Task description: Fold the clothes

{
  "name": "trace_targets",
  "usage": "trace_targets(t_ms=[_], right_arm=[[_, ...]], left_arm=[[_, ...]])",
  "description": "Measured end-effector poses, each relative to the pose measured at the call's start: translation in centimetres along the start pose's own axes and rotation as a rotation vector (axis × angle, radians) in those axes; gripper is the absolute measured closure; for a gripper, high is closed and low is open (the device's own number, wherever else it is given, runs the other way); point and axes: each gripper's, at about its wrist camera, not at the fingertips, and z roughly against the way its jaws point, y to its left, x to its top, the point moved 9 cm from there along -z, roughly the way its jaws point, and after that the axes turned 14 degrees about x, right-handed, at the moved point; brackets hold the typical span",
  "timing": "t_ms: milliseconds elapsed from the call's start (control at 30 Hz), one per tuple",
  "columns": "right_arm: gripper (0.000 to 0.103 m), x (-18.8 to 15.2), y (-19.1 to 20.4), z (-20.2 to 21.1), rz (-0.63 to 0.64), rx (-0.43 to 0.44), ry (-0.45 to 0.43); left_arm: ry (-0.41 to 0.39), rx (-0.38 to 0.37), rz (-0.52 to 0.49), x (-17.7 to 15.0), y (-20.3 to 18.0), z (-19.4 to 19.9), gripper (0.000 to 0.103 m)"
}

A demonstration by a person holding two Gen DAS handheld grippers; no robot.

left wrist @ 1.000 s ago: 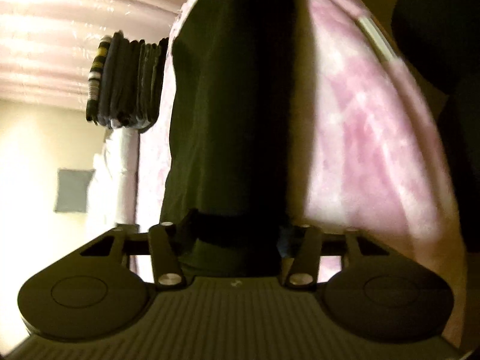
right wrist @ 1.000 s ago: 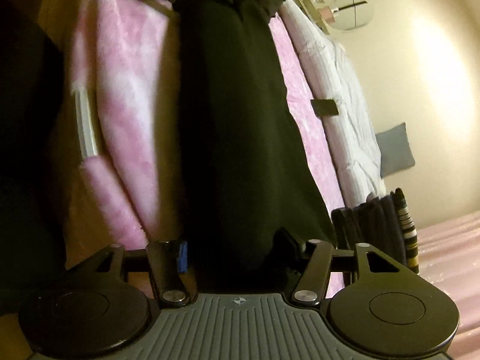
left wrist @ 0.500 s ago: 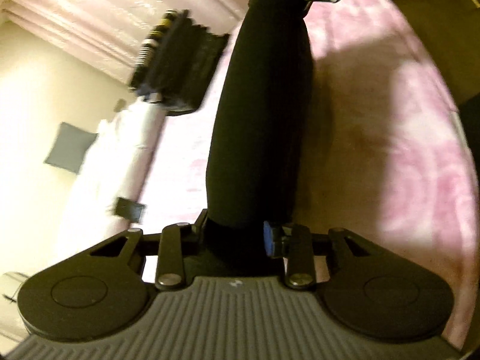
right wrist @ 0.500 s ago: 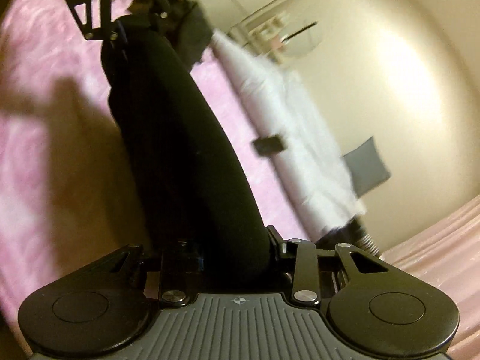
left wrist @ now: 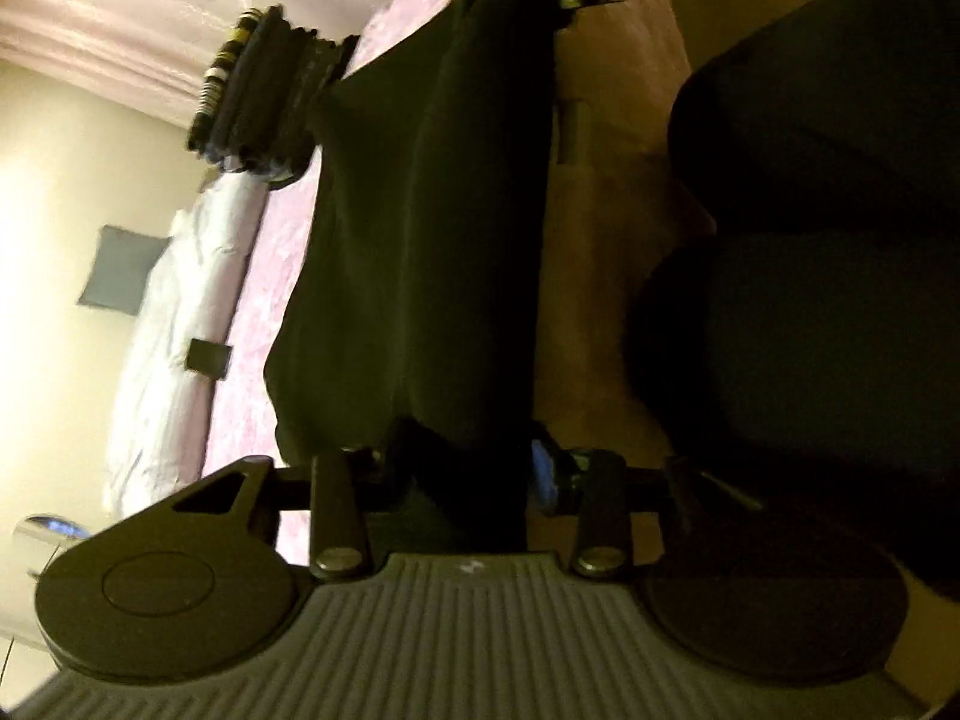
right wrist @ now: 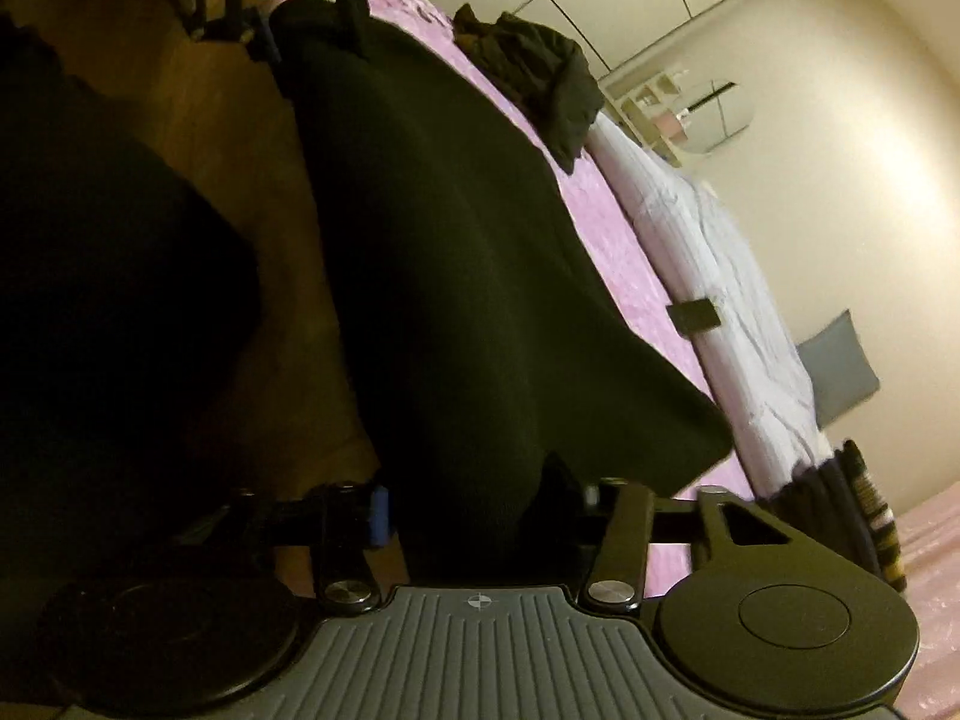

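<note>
Stretching a black garment (left wrist: 420, 228) btwn left gripper (left wrist: 465, 462) & right gripper (right wrist: 474, 501), jaws easing apart round its ends; folded stack (left wrist: 264, 96) done, dark heap (right wrist: 528, 72) left.

The dark garment (left wrist: 432, 228) stretches between the two tools, filling the middle of both views and blocking any straight path across. Beyond it, the pink bed (right wrist: 624, 264) lies bare up to the white duvet (right wrist: 720, 276). A stack of folded clothes (left wrist: 264, 90) stands at one end, a crumpled dark heap (right wrist: 540, 72) at the other.
</note>
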Motion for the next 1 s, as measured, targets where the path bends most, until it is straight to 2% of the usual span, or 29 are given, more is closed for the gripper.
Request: trace_targets(t_ms=[33, 133, 233, 300, 367, 500, 600, 767, 900, 1000], right_arm=[[0.033, -0.1, -0.3, 0.9, -0.056, -0.003, -0.015], [0.031, -1.2, -2.0, 3.8, -0.254, 0.006, -0.075], [0.031, -1.6, -4.1, 7.5, -0.474, 0.017, -0.191], [0.031, -1.9, -6.5, 9.1, -0.606, 0.024, -0.279], [0.031, -2.1, -9.0, 9.6, -0.729, 0.028, -0.347], [0.031, -1.0, -15.6, 7.4, -0.901, 0.061, -0.404], [0.031, -0.4, -18.5, 5.8, -0.970, 0.102, -0.426], [0.031, -2.6, -22.5, 1.0, -1.108, 0.178, -0.433], [0.031, -4.2, -23.8, -2.7, -1.209, 0.248, -0.436], [0.033, -4.7, -24.4, -5.2, -1.313, 0.316, -0.442]], left_arm=[[0.012, -0.017, 0.046, -0.2, 0.1, 0.6, 0.067], [0.032, -0.129, 0.227, -1.3, 1.3, 2.7, 0.064], [0.060, -0.253, 0.540, -2.8, 4.2, 4.3, 0.064], [0.067, -0.256, 0.692, -3.8, 6.4, 4.6, 0.064], [0.080, -0.213, 0.783, -5.1, 8.9, 3.6, 0.062], [0.131, -0.166, 0.960, -6.5, 11.8, -0.6, 0.056], [0.146, -0.190, 1.052, -6.2, 13.3, -6.0, 0.054], [0.176, -0.293, 1.173, -6.3, 13.2, -14.6, 0.054], [0.234, -0.348, 1.212, -7.2, 12.7, -20.6, 0.054], [0.258, -0.415, 1.222, -7.4, 11.7, -23.4, 0.062]])
